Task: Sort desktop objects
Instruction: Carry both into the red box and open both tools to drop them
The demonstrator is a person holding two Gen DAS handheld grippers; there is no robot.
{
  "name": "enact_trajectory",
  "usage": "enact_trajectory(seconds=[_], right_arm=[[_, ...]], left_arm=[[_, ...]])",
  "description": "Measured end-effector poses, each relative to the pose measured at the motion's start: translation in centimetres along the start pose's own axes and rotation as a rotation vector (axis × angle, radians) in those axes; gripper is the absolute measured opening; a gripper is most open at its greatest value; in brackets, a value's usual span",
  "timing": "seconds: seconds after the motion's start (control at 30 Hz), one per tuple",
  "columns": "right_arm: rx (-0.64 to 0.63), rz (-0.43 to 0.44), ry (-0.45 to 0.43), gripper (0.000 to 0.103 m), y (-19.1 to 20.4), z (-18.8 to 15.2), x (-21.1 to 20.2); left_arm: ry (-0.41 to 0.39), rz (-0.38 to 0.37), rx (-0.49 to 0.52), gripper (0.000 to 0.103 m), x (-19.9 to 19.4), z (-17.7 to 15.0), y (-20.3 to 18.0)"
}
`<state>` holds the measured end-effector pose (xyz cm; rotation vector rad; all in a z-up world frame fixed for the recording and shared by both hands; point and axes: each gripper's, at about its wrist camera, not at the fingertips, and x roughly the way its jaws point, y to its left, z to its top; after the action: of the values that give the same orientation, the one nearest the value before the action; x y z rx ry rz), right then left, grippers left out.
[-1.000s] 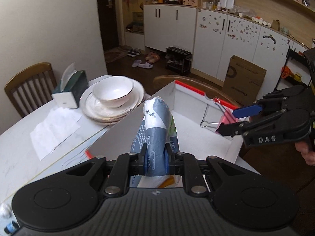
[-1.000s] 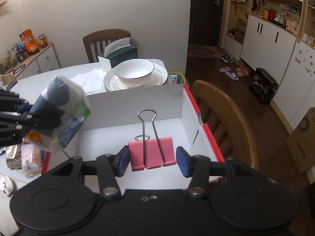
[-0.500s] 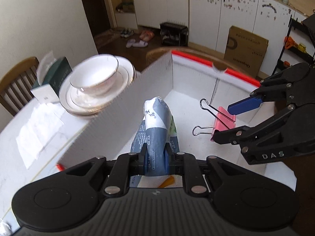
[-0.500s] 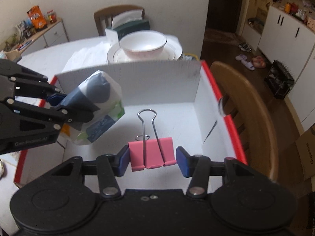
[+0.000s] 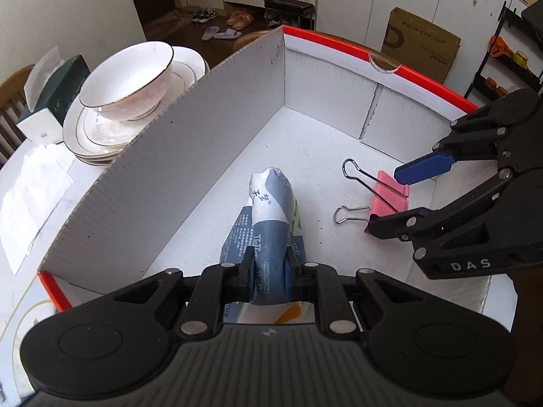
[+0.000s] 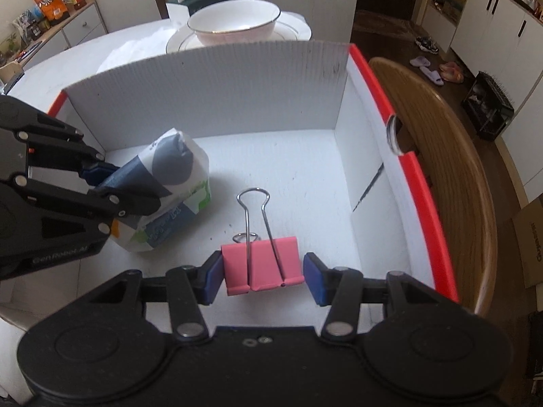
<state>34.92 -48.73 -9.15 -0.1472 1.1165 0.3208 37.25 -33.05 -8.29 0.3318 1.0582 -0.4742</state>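
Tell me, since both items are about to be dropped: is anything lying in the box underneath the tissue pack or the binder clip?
Nothing visible. The box floor below the tissue pack and the pink binder clip is bare white cardboard, and each item hangs inside the walls.

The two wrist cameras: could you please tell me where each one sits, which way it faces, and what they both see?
Left wrist: sits on the left gripper, looking steeply down along its fingers into the box; its pads clamp a tissue pack, and the right gripper enters from the right.
Right wrist: sits on the right gripper, looking down into the box; a pink binder clip sits between its pads, and the left gripper enters from the left.
Shared: box, tissue pack, clip, bowl on plates.
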Motion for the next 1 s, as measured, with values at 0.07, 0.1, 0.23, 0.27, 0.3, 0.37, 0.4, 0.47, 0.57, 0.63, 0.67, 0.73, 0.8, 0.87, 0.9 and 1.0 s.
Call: enact_trajectory(seconds=[0.07, 0.1, 0.23, 0.27, 0.3, 0.37, 0.4, 0.47, 0.57, 0.63, 0.67, 0.73, 0.8, 0.87, 0.9, 1.0], right_arm=[[0.001, -0.001, 0.008, 0.05, -0.1, -0.2, 0.4], [0.001, -0.001, 0.012, 0.05, -0.1, -0.3, 0.5], [-0.001, 0.002, 0.026, 0.051, -0.1, -0.5, 0.9], [-0.003, 0.002, 0.026, 0.051, -0.1, -0.5, 0.9], [-0.004, 0.0, 0.026, 0.051, -0.1, -0.5, 1.0], [0.0, 0.005, 0.024, 0.054, -0.1, -0.5, 0.9], [0.002, 0.005, 0.02, 0.058, -0.2, -0.6, 0.8], [0.008, 0.008, 0.006, 0.066, -0.3, -0.3, 0.5], [0.019, 0.021, -0.01, 0.067, -0.5, -0.4, -0.1], [0.028, 0.024, -0.021, 0.067, -0.7, -0.4, -0.6], [0.032, 0.026, -0.026, 0.067, -0.8, -0.5, -0.9], [0.036, 0.033, -0.036, 0.068, -0.6, -0.7, -1.4], [0.032, 0.038, -0.051, 0.073, -0.8, -0.8, -2.2], [0.031, 0.049, -0.066, 0.073, -0.9, -1.0, -2.8], [0.032, 0.055, -0.071, 0.073, -0.9, -1.0, -3.3], [0.033, 0.062, -0.092, 0.075, -0.8, -1.2, -4.1]], left_arm=[[0.002, -0.003, 0.003, 0.015, 0.3, 0.1, -0.1], [0.003, -0.004, 0.006, 0.015, 0.3, 0.1, -0.1], [0.002, -0.008, 0.005, 0.015, 0.4, 0.2, -0.1], [0.001, -0.011, 0.005, 0.015, 0.3, 0.2, -0.1], [0.0, -0.014, 0.006, 0.016, 0.3, 0.2, -0.1], [-0.007, -0.027, 0.011, 0.019, 0.0, 0.1, 0.0], [-0.014, -0.03, 0.012, 0.019, -0.2, 0.0, 0.0], [-0.028, -0.033, 0.008, 0.019, -0.6, 0.0, 0.0], [-0.045, -0.035, 0.002, 0.019, -1.1, -0.1, 0.0], [-0.053, -0.042, -0.003, 0.02, -1.5, -0.2, 0.0], [-0.057, -0.043, -0.005, 0.02, -1.6, -0.3, 0.0], [-0.068, -0.048, -0.007, 0.022, -2.1, -0.5, 0.0], [-0.083, -0.051, -0.008, 0.034, -2.6, -0.8, -0.1], [-0.103, -0.051, -0.013, 0.057, -3.3, -1.3, -0.2], [-0.118, -0.049, -0.016, 0.068, -3.6, -1.5, -0.2], [-0.147, -0.053, -0.024, 0.068, -4.7, -2.0, -0.3]])
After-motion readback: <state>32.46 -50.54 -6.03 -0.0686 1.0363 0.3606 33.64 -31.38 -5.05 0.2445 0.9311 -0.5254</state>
